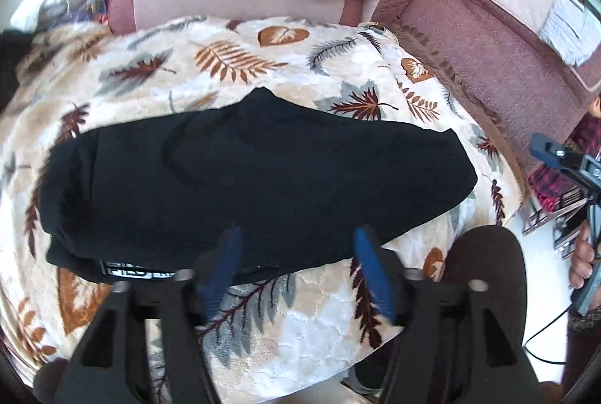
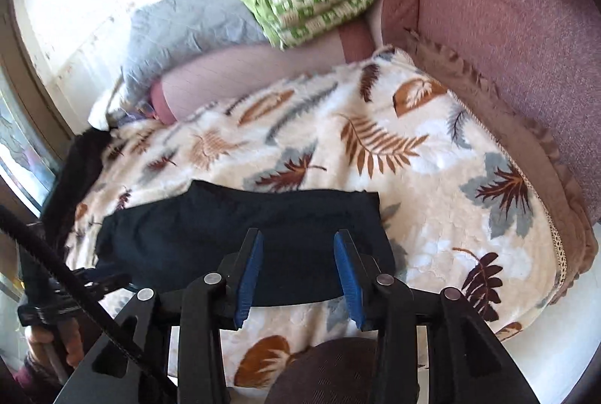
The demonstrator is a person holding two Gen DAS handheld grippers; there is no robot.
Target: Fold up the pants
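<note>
Lying as a compact dark bundle near the front edge of the leaf-print blanket (image 1: 263, 58), the black pants (image 1: 244, 178) look already folded at least once, with a waistband label showing at their near left corner. The left gripper (image 1: 296, 269) hovers over the near hem, blue pads spread wide and holding nothing; the right gripper (image 2: 296, 272) is likewise wide apart and empty above the bundle's near right part. To finish well, I judge each should pinch every layer at a near corner, lift together, and carry the edge across evenly so nothing bunches. Only the left view shows the label and the person's right hand (image 1: 584, 257) on its handle; only the right view shows the wall and window frame beyond the pink sofa (image 2: 507, 39).
</note>
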